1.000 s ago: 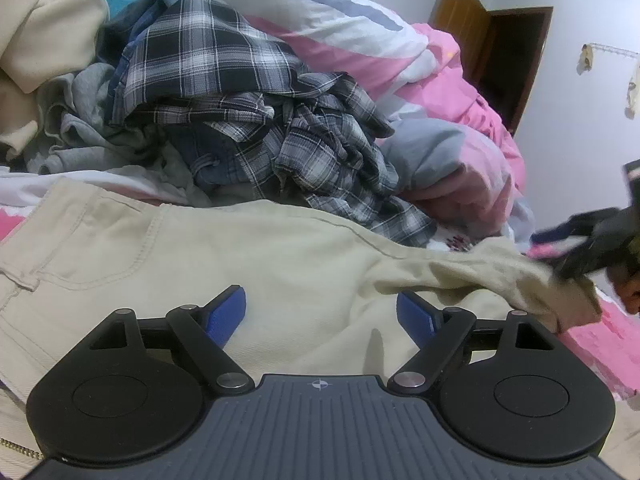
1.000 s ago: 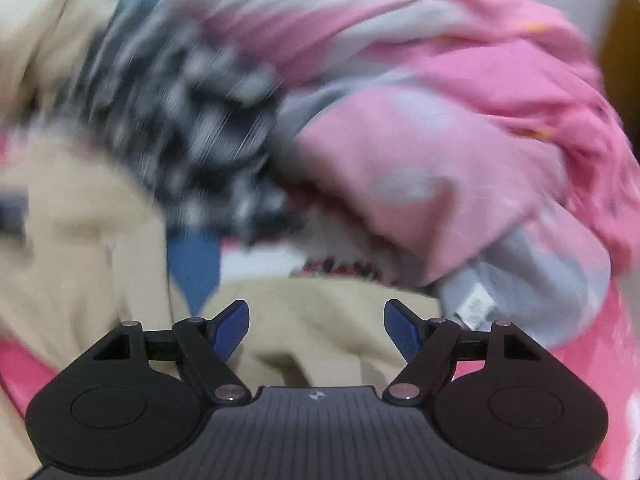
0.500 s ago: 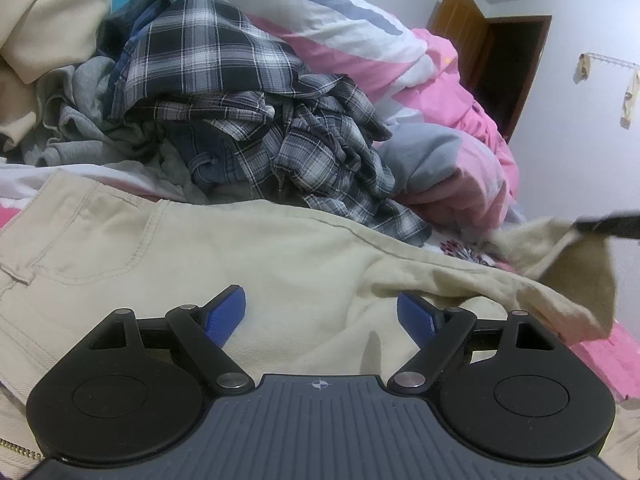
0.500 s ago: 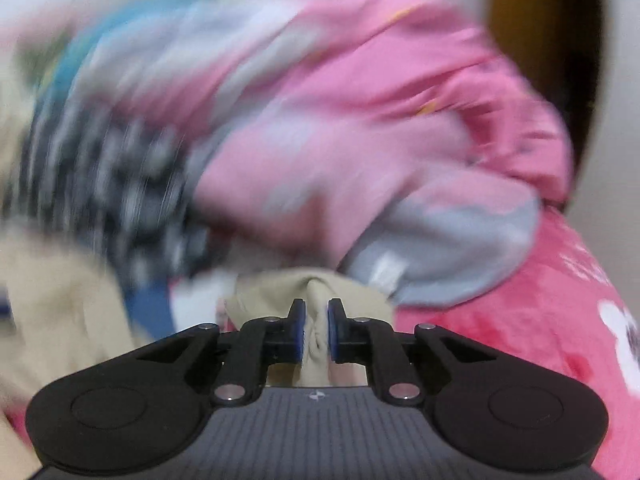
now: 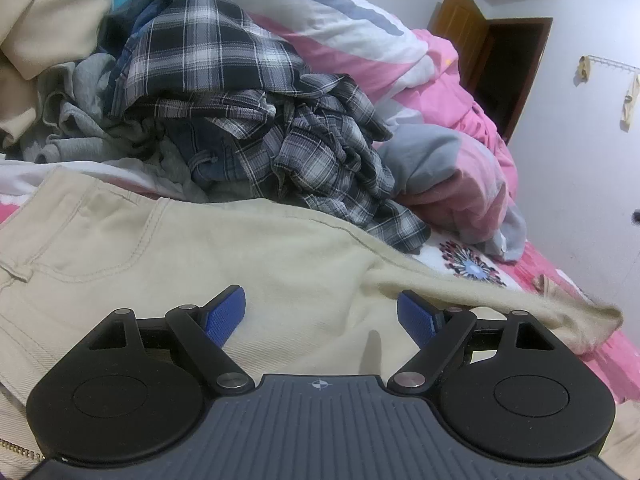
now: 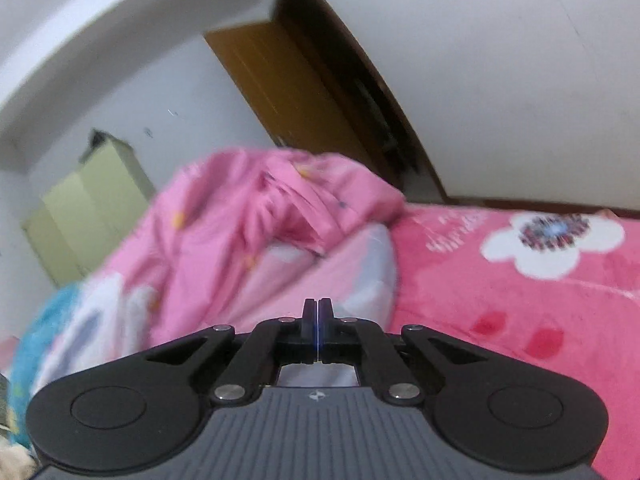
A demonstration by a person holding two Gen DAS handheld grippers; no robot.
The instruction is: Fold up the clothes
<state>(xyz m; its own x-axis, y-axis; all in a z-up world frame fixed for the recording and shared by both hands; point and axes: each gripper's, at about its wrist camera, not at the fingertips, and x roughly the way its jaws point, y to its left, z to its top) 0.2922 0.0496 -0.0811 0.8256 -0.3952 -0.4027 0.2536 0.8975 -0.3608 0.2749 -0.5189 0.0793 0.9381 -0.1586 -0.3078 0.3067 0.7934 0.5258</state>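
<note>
Beige trousers (image 5: pixel 248 256) lie spread across the bed, waistband and pocket to the left. One leg runs right, and its hem (image 5: pixel 592 322) is free of any gripper. My left gripper (image 5: pixel 320 312) hovers low over the trousers, open, with only cloth beneath its blue pads (image 5: pixel 224 312). The right gripper (image 6: pixel 317 312) is shut, fingers pressed together with no fabric showing between them. It points at the pink duvet (image 6: pixel 260 232) and the wall, with the trousers out of its view.
A heap of plaid shirts (image 5: pixel 248 92), grey garments (image 5: pixel 76 128) and cream cloth (image 5: pixel 48 12) sits behind the trousers. The pink and white duvet (image 5: pixel 452 184) is piled at the right. A pink flowered sheet (image 6: pixel 520 280) covers the bed. A brown door (image 6: pixel 296 80) stands beyond.
The right gripper shut on the trouser leg's end and lifted it, then lost or released it. It has swung up towards the wall, and the leg end has dropped lower at the right.
</note>
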